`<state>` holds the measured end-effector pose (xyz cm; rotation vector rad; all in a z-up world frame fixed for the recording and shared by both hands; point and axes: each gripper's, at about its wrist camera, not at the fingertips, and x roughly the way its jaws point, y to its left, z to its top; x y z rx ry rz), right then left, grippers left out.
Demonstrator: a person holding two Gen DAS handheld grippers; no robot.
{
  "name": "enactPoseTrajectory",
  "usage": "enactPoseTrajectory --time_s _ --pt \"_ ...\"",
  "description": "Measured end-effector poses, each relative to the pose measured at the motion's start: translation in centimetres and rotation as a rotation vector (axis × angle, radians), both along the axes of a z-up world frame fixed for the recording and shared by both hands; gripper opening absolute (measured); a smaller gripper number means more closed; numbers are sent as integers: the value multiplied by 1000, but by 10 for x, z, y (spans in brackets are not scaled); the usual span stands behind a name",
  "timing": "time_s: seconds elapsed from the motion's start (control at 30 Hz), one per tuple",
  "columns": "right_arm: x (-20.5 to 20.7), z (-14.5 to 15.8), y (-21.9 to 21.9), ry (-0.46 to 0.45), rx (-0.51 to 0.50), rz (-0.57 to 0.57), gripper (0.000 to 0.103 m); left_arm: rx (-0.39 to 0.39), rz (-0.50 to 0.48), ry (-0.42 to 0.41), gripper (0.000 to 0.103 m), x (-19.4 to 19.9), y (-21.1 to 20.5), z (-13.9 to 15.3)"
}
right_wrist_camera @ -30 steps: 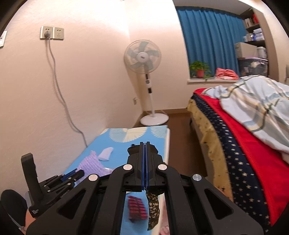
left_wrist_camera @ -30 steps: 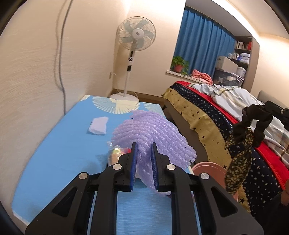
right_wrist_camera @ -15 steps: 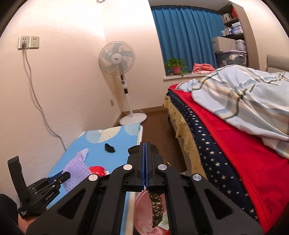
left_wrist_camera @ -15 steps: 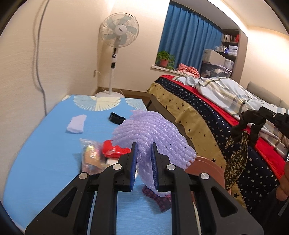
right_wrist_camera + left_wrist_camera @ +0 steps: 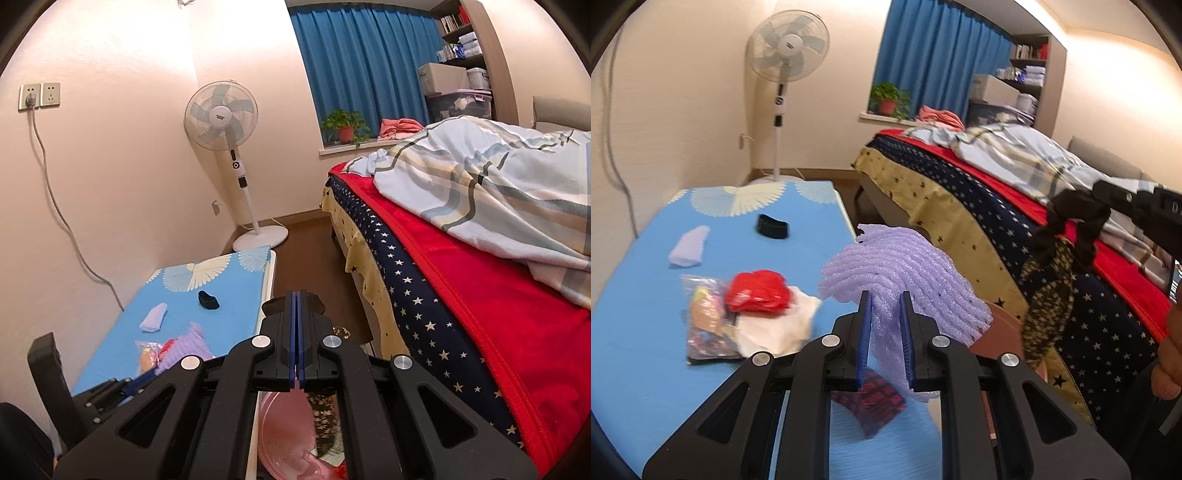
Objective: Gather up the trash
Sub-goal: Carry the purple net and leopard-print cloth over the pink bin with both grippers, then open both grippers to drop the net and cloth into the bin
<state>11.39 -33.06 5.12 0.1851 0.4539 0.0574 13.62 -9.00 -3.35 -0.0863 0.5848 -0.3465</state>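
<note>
Both grippers loaded, held over the bench edge and bin.
Left gripper (image 5: pixel 884 345) clamps purple foam net (image 5: pixel 905 280), centre of left view, above the blue bench (image 5: pixel 639 369). Right gripper (image 5: pixel 296 341) pinched shut on a dark patterned cloth (image 5: pixel 1052 291) hanging over the pink bin (image 5: pixel 284 432), bottom centre of right view. Red wrapper (image 5: pixel 757 293) and snack bag (image 5: pixel 703 325) lie on bench, left.

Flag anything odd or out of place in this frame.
Nothing damaged or spilled. Loose trash lies in a heap on the blue table: a red wad, a clear packet, white paper. Both grippers hold items: purple foam net, patterned cloth.
</note>
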Motion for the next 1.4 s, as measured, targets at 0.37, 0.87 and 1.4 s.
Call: enactPoseTrajectory --time_s 0.37,0.87,1.4 --pt "12 -12 -12 45 -2 -50 1 30 -142 68 16 12 -56 -31" --pt "25 -30 -15 128 -40 -104 15 47 -201 158 42 26 -83 -61" --pt "19 -26 -16 101 -7 -112 25 11 -152 130 42 24 -55 -45"
